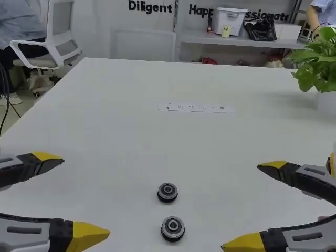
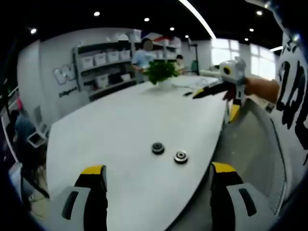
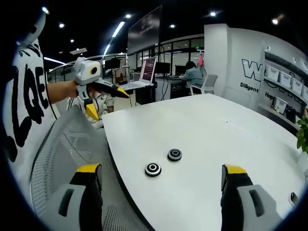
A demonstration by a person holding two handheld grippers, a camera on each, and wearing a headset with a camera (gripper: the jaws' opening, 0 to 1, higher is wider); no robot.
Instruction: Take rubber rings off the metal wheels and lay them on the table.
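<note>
The back wall (image 1: 105, 23) reads "Diligent" and "Happ".

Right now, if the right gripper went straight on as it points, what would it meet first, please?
Probably the nearer wheel, lying between the open jaws of the right gripper; height is unclear, so it might pass over.
</note>
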